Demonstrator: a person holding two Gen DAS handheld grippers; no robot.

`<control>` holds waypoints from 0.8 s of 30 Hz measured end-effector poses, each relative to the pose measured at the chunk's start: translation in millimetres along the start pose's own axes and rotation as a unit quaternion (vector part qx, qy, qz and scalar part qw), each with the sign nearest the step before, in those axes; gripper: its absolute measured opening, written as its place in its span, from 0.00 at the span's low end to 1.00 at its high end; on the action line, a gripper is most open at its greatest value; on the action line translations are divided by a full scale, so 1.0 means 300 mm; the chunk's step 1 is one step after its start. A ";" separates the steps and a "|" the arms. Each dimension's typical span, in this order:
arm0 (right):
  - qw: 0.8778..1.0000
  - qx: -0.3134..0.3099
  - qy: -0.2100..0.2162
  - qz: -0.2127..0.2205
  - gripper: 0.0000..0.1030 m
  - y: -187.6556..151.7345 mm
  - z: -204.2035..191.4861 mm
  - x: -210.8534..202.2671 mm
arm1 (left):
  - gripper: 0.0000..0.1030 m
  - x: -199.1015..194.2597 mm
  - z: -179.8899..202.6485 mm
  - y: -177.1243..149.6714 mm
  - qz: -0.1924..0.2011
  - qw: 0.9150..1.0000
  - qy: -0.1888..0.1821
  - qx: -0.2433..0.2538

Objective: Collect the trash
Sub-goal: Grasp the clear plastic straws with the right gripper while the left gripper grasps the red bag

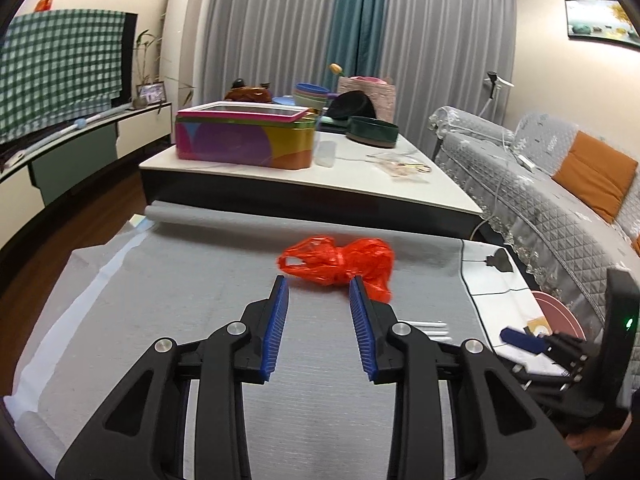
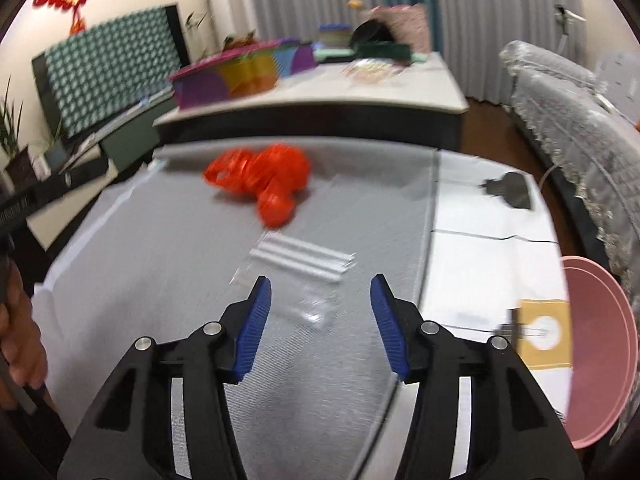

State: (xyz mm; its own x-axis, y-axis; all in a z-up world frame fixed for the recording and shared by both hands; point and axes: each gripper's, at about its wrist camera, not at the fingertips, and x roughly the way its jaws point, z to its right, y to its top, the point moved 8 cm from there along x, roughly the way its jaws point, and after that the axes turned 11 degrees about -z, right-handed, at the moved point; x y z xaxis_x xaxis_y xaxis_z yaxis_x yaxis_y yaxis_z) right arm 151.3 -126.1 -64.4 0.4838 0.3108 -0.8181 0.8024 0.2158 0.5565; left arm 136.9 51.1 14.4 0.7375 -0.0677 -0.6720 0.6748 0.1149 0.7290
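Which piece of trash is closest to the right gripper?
The clear plastic wrapper, just ahead of the open right gripper. The red plastic bag lies farther back.

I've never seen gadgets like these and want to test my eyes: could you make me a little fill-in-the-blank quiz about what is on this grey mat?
1. The crumpled plastic bag lying on the grey mat is ____ in colour.
2. The left gripper and the right gripper both have their fingers ____, holding nothing.
3. The white straws in clear wrapping lie ____ to the right gripper than the bag does.
4. At the right edge of the right wrist view are round plates coloured ____.

Missing words: red; open; nearer; pink
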 end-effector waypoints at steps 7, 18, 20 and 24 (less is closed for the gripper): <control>0.998 -0.040 -0.022 -0.039 0.55 -0.014 -0.036 0.107 | 0.31 0.040 -0.045 0.000 -0.007 1.000 0.004 -0.014; 0.995 -0.063 -0.036 -0.063 0.44 -0.032 -0.032 0.170 | 0.31 0.157 -0.044 0.003 -0.028 0.999 0.003 -0.035; 0.996 -0.059 -0.030 -0.062 0.30 -0.030 -0.024 0.168 | 0.31 0.190 -0.032 0.009 -0.033 0.999 -0.001 -0.039; 0.996 -0.061 -0.016 -0.062 0.05 -0.031 -0.003 0.164 | 0.31 0.247 0.008 0.018 -0.040 0.999 -0.008 -0.035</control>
State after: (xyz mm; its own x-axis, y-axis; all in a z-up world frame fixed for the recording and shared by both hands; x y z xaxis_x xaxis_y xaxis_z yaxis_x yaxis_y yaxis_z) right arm 167.3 -112.0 -109.7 0.3966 0.2451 -0.8847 0.8088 0.3625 0.4630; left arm 195.1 44.3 -31.1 0.6818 -0.0944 -0.7254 0.7285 0.1779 0.6615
